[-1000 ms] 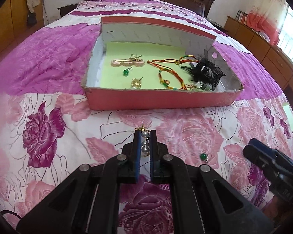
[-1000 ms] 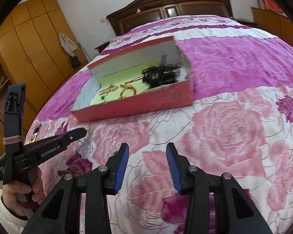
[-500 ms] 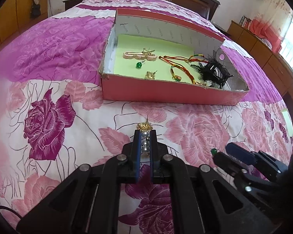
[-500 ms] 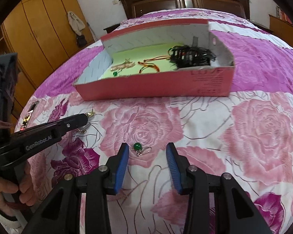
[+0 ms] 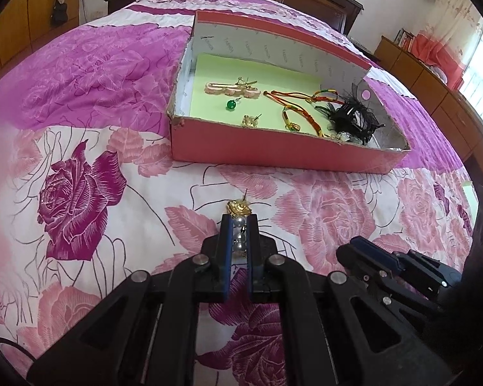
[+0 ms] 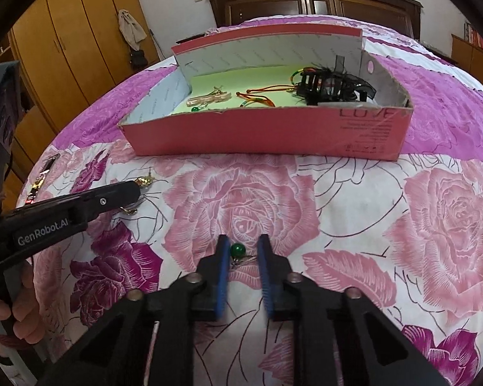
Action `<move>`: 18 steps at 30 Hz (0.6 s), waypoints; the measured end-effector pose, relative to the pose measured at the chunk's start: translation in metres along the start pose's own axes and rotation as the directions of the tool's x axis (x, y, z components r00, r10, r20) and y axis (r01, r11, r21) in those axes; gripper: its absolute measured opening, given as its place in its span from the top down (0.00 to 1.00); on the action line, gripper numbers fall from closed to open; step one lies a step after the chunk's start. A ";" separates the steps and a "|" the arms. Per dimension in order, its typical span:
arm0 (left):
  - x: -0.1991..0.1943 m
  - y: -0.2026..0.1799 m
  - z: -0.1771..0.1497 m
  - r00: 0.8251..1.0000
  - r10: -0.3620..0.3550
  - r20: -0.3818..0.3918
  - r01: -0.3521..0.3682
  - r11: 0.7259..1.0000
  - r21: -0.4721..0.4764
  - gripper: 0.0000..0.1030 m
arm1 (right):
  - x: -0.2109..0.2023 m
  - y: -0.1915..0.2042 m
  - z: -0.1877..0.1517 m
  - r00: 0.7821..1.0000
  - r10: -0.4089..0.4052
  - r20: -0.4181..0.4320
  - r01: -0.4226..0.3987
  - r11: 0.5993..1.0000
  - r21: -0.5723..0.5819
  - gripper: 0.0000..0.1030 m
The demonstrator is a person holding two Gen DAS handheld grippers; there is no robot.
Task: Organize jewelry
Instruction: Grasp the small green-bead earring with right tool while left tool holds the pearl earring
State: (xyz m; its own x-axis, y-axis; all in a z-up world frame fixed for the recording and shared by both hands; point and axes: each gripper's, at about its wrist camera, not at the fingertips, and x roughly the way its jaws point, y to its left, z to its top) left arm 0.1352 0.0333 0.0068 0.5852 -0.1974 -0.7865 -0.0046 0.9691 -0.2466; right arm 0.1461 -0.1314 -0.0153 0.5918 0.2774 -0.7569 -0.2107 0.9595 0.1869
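The box [image 5: 273, 152] sits on the bedspread [image 5: 80, 128] ahead of both grippers, its near wall standing between them and its floor, its top open. The raised lid [image 6: 267, 48] closes the far side. Inside, the left part of the green liner [image 5: 209, 96] is bare; a hair clip [image 5: 232, 88], cords [image 5: 293, 109] and a black tangle [image 5: 354, 119] fill the middle and right. Open bedspread lies between the grippers and the box. The left gripper [image 6: 138, 186] crosses the left of the right-wrist view.
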 end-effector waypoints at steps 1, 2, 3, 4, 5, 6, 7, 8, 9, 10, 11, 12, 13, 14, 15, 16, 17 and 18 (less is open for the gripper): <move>-0.001 0.000 0.000 1.000 -0.001 0.002 0.001 1.000 0.000 1.00 | -0.001 0.001 0.000 1.000 0.005 0.004 -0.005 1.000 0.000 0.89; -0.002 -0.001 0.000 1.000 -0.002 0.003 0.002 1.000 -0.001 1.00 | -0.002 0.002 -0.001 1.000 0.011 0.006 -0.011 1.000 -0.003 0.89; -0.004 -0.001 0.000 1.000 -0.004 0.005 0.004 1.000 -0.001 1.00 | -0.004 0.002 -0.002 1.000 0.014 0.010 -0.014 1.000 -0.004 0.89; -0.005 -0.001 0.000 1.000 -0.006 0.006 0.007 1.000 -0.002 1.00 | -0.006 0.003 -0.003 1.000 0.017 0.016 -0.017 1.000 -0.005 0.89; -0.007 -0.001 -0.001 1.000 -0.008 0.008 0.008 1.000 -0.003 1.00 | -0.008 0.003 -0.004 1.000 0.020 0.021 -0.020 1.000 -0.006 0.89; -0.009 -0.001 -0.001 1.000 -0.010 0.012 0.010 1.000 -0.004 1.00 | -0.009 0.004 -0.005 0.999 0.024 0.024 -0.024 1.000 -0.006 0.89; -0.011 -0.002 -0.001 1.000 -0.010 0.015 0.011 1.000 -0.004 1.00 | -0.012 0.004 -0.006 0.999 0.027 0.027 -0.027 1.000 -0.007 0.89; -0.013 -0.002 -0.001 1.000 -0.011 0.019 0.011 1.000 -0.005 1.00 | -0.013 0.005 -0.006 0.999 0.028 0.031 -0.028 1.000 -0.006 0.89; -0.015 -0.002 -0.001 1.000 -0.012 0.024 0.012 1.000 -0.005 1.00 | -0.015 0.005 -0.007 0.999 0.029 0.035 -0.029 1.000 -0.006 0.89; -0.017 -0.002 -0.001 1.000 -0.013 0.027 0.013 1.000 -0.006 1.00 | -0.018 0.006 -0.008 0.999 0.031 0.040 -0.031 1.000 -0.006 0.89; -0.019 -0.003 -0.001 0.999 -0.015 0.031 0.015 1.000 -0.006 1.00 | -0.020 0.006 -0.008 0.999 0.031 0.045 -0.031 1.000 -0.005 0.89; -0.021 -0.004 -0.001 0.999 -0.016 0.037 0.017 1.000 -0.006 1.00 | -0.022 0.006 -0.009 0.998 0.032 0.049 -0.031 0.999 -0.004 0.89; -0.023 -0.004 0.000 0.999 -0.017 0.040 0.017 1.000 -0.006 1.00 | -0.024 0.006 -0.009 0.998 0.032 0.054 -0.032 0.999 -0.003 0.89; -0.025 -0.005 0.000 0.999 -0.018 0.045 0.019 1.000 -0.005 1.00 | -0.027 0.006 -0.009 0.998 0.032 0.059 -0.032 1.000 -0.002 0.89; -0.027 -0.006 0.000 0.999 -0.021 0.050 0.021 1.000 -0.004 1.00 | -0.029 0.006 -0.010 0.997 0.032 0.064 -0.032 0.999 0.000 0.89; -0.028 -0.006 0.000 0.998 -0.023 0.053 0.023 1.000 -0.005 1.00 | -0.032 0.006 -0.010 0.997 0.031 0.071 -0.031 1.000 0.002 0.89; -0.029 -0.007 0.000 0.998 -0.024 0.056 0.025 1.000 -0.005 1.00 | -0.034 0.006 -0.010 0.997 0.031 0.075 -0.031 1.000 0.002 0.89; -0.032 -0.007 0.001 0.998 -0.027 0.062 0.027 1.000 -0.004 1.00 | -0.037 0.006 -0.010 0.996 0.031 0.081 -0.031 1.000 0.003 0.89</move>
State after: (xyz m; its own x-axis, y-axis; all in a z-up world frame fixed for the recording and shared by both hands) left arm 0.1172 0.0326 0.0338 0.6339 -0.2137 -0.7433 0.0078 0.9628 -0.2702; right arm 0.1152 -0.1364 0.0071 0.6461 0.3096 -0.6976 -0.2264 0.9506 0.2123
